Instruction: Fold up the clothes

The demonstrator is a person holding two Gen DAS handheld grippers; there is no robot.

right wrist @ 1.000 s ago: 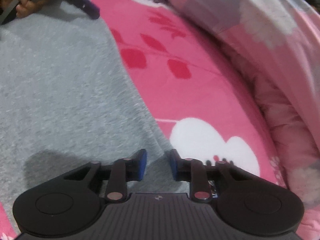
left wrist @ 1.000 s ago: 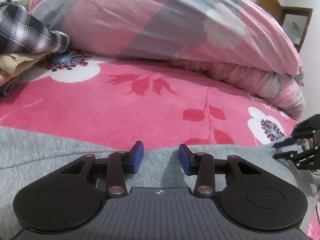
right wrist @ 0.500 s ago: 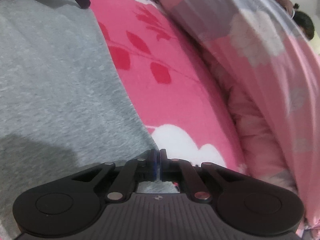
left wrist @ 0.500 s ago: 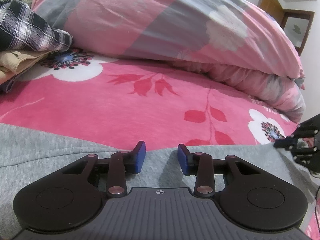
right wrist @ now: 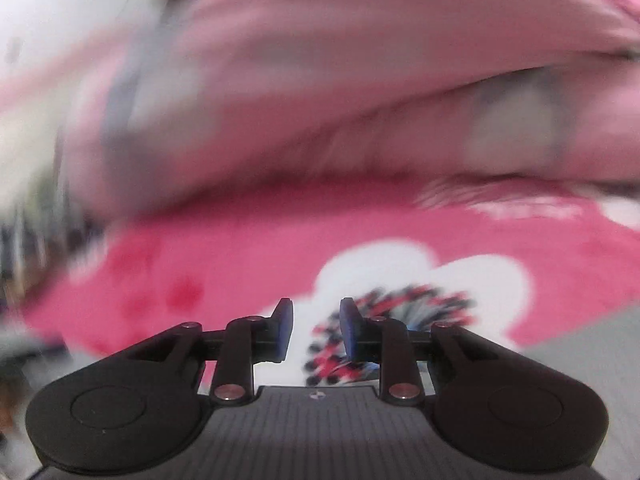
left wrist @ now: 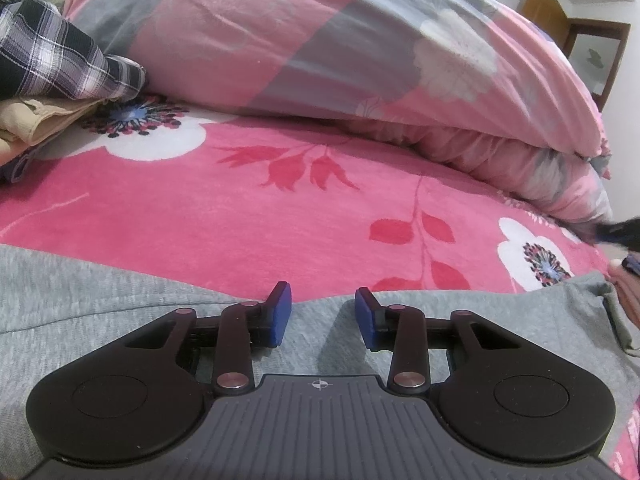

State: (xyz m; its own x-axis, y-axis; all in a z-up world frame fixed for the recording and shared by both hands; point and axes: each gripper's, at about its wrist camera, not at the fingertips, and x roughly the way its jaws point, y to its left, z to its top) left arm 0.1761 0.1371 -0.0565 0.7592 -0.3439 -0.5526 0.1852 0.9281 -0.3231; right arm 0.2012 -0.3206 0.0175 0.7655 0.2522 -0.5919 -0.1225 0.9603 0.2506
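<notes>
Right gripper [right wrist: 316, 330] had pinched the grey garment's [left wrist: 120, 304] edge, then jaws reopened, empty, swinging off over the pink bedspread [right wrist: 240, 264]. Left gripper [left wrist: 323, 314] stayed partly open above the garment, gripping nothing. Fold likely restarting.

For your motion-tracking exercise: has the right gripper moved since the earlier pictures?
Yes. The right gripper, earlier over the grey garment, now points at the blanket's white flower, jaws reopened and empty.
</notes>
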